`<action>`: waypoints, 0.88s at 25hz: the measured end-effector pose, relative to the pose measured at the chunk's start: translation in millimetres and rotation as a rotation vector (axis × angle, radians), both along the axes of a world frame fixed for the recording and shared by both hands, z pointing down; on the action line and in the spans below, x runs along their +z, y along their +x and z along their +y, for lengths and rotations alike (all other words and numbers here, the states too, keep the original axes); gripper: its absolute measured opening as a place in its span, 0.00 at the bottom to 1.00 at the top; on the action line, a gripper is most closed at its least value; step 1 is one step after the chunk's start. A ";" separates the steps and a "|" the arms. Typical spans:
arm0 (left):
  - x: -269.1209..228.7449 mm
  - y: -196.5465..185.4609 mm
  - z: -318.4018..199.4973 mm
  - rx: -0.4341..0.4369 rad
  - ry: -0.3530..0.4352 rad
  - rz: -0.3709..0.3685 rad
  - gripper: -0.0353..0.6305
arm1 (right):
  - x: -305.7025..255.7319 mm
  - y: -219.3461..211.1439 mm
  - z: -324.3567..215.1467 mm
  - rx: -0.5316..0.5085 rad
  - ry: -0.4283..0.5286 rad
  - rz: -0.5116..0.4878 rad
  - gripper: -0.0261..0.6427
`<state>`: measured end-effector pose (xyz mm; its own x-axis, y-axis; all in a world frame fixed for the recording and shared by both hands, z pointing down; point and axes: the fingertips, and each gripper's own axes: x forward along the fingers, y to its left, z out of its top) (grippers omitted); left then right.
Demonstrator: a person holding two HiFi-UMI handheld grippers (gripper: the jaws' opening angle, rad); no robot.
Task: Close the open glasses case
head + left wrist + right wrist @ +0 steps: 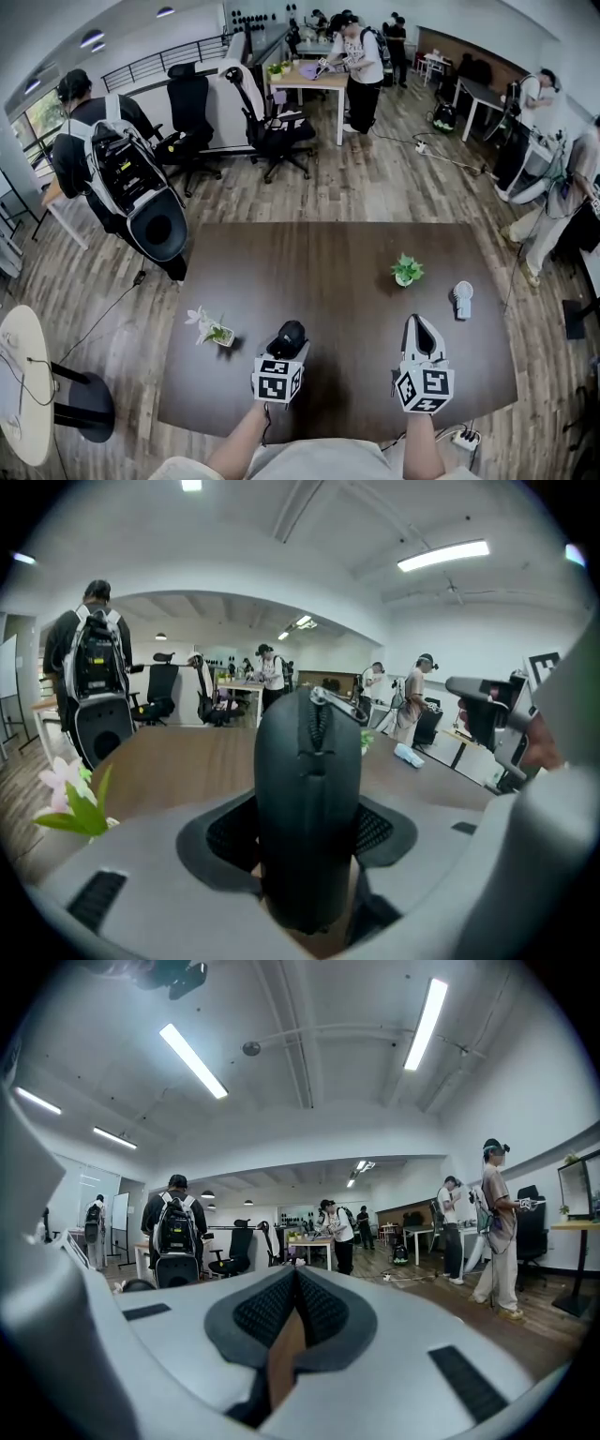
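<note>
The black glasses case point(309, 808) is clamped between the pads of the left gripper point(287, 345), low in the centre of the head view, just over the dark table point(328, 272). Its long axis is carried along the jaws, pointing up the frame, and its zip seam is turned toward the camera. The right gripper point(419, 328), pressed together with nothing in it, is held to the right of the case. It is judged to be the free one for pressing the case closed.

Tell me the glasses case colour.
The glasses case is black; best seen in the left gripper view.
</note>
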<state>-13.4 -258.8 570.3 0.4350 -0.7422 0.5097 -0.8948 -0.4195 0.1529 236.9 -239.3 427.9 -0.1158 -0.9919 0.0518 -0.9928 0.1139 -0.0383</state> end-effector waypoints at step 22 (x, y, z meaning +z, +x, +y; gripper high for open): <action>119.2 32.7 -14.5 0.026 -0.455 0.013 0.45 | 17.4 -17.7 -4.4 -0.045 -0.050 0.009 0.04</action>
<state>19.4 -273.3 689.5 0.4592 -0.4322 0.7761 -0.8815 -0.3296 0.3380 219.2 -243.7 445.3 -0.1595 -0.9819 0.1019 -0.9870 0.1566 -0.0362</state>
